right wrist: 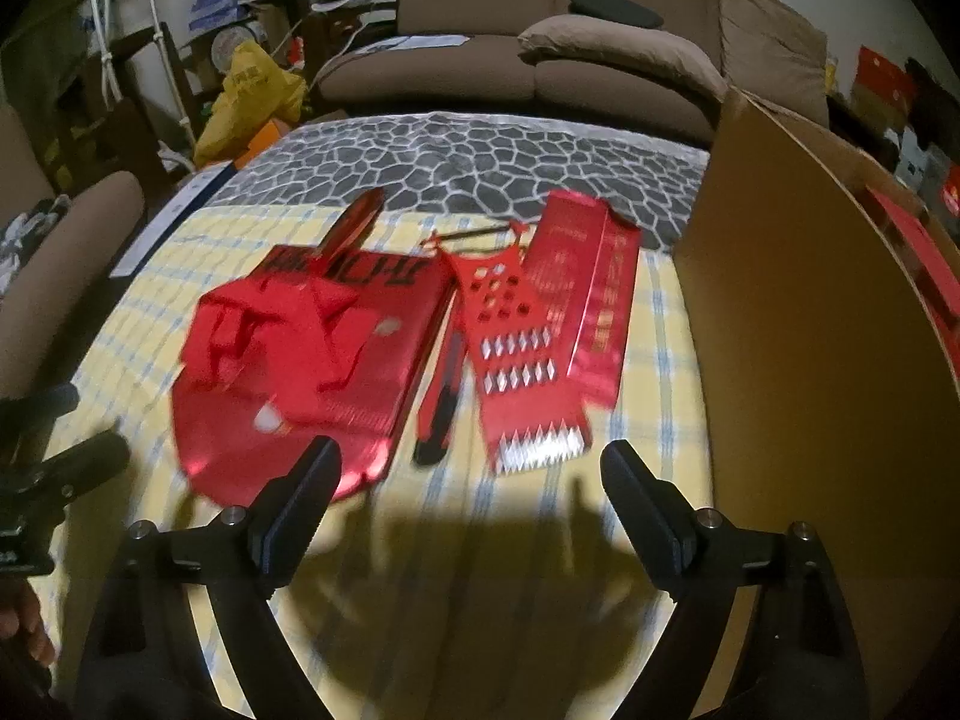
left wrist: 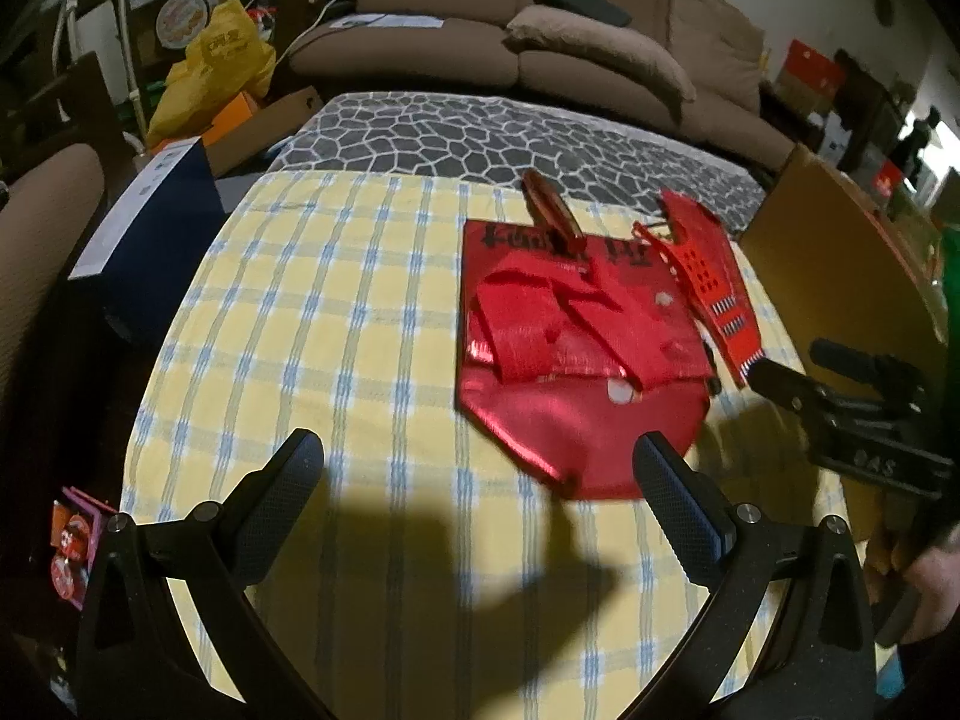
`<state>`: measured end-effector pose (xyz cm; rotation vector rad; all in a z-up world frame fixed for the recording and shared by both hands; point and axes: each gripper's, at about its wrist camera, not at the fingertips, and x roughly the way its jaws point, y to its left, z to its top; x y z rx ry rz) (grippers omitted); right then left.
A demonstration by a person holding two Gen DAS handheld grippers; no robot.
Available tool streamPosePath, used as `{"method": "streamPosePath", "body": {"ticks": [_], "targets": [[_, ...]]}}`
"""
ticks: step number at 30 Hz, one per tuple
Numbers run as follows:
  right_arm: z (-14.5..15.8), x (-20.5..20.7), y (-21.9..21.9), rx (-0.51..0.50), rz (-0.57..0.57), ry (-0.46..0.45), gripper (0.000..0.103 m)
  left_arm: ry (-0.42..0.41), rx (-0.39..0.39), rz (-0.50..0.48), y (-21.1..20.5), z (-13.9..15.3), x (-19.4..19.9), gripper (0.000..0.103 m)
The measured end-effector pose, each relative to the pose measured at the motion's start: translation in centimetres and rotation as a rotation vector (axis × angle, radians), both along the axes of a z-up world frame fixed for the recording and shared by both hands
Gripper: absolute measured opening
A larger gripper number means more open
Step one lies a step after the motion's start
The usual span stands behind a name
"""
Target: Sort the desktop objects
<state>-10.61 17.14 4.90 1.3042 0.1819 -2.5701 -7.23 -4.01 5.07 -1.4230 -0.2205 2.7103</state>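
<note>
A shiny red bag (left wrist: 576, 354) with red ribbon handles lies flat on the yellow checked tablecloth (left wrist: 312, 324); it also shows in the right wrist view (right wrist: 312, 354). A red grater (right wrist: 516, 348) lies to its right, with a red-black utility knife (right wrist: 441, 396) between them and a long red box (right wrist: 600, 294) further right. A dark red narrow object (left wrist: 549, 204) lies at the bag's far edge. My left gripper (left wrist: 480, 474) is open and empty, just short of the bag. My right gripper (right wrist: 468, 480) is open and empty, near the knife and grater.
A large cardboard box (right wrist: 822, 360) stands at the table's right edge. A blue box (left wrist: 150, 228) stands off the table's left side. A grey patterned cloth (left wrist: 510, 138) covers the far part, with a brown sofa (left wrist: 540, 30) behind. A brown chair (right wrist: 66, 240) is at left.
</note>
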Motion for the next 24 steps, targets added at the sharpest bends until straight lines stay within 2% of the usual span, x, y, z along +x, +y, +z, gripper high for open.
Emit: {"method": "streamPosePath", "body": {"ticks": [11, 15, 20, 24], "targets": [[-1.4, -5.3, 0.9, -0.006, -0.014, -0.048, 0.089, -0.048, 0.063, -0.038, 0.1, -2.1, -3.2, 0.103], [-1.9, -6.3, 1.2, -0.002, -0.01, -0.065, 0.072, -0.075, 0.102, -0.031, -0.3, -3.1, -3.5, 0.103], [-2.5, -6.7, 1.4, -0.023, -0.001, -0.088, 0.071, -0.066, 0.103, -0.04, -0.1, -2.7, -3.5, 0.103], [-2.9, -6.8, 1.0, -0.001, 0.002, -0.094, 0.071, -0.061, 0.106, -0.044, 0.0, -2.5, -3.6, 0.103]]}}
